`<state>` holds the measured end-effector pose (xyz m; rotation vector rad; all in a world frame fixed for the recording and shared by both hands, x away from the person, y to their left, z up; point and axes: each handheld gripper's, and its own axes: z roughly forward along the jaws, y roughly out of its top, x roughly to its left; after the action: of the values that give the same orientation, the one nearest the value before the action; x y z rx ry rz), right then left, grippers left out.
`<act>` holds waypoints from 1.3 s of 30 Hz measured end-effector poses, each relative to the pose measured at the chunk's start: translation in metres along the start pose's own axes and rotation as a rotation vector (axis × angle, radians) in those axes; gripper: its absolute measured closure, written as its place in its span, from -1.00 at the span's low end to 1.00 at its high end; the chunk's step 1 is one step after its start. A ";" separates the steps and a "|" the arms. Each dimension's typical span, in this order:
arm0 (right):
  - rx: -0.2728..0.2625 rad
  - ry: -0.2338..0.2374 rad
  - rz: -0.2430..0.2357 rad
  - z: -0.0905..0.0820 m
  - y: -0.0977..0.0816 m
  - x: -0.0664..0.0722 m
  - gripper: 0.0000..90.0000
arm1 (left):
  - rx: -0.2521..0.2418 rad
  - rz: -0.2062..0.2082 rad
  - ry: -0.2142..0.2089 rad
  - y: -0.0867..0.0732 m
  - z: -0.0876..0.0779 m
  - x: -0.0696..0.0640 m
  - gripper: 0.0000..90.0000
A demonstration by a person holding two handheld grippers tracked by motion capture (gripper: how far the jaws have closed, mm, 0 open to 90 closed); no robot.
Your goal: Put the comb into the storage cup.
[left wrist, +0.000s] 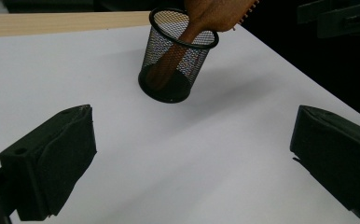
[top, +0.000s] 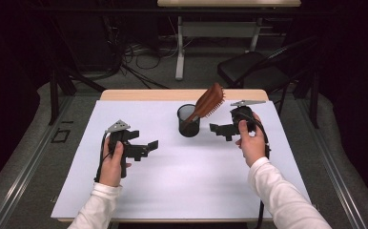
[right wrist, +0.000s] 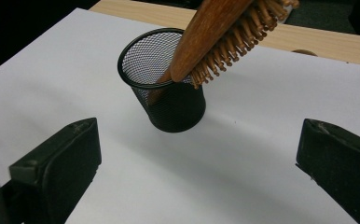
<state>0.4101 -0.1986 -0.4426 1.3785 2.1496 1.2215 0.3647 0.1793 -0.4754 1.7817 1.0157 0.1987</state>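
Hairbrush (top: 209, 100) placement looks finished, as I judge it: the wooden brush stands with its handle inside the black mesh cup (top: 189, 121) and its bristled head leans out over the rim to the right. Nearest to the person, the left claw (top: 149, 147) is spread wide and holds nothing, well apart from the cup on the white counter (top: 172, 181). Farther, the right claw (top: 216, 129) is also wide and empty, just beside the cup, below the brush head. What remains seems only pulling both hands away.
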 end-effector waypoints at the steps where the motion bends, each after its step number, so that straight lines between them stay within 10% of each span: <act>1: 0.001 0.002 -0.003 0.000 0.000 0.001 -1.00 | 0.001 0.000 -0.001 0.000 0.000 0.000 -0.99; 39: -0.077 0.072 0.005 -0.046 -0.044 0.002 -1.00 | 0.012 0.065 -0.050 0.017 -0.018 -0.011 -0.99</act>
<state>0.3535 -0.2275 -0.4495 1.3286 2.1241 1.3605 0.3570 0.1824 -0.4500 1.8234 0.9262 0.1884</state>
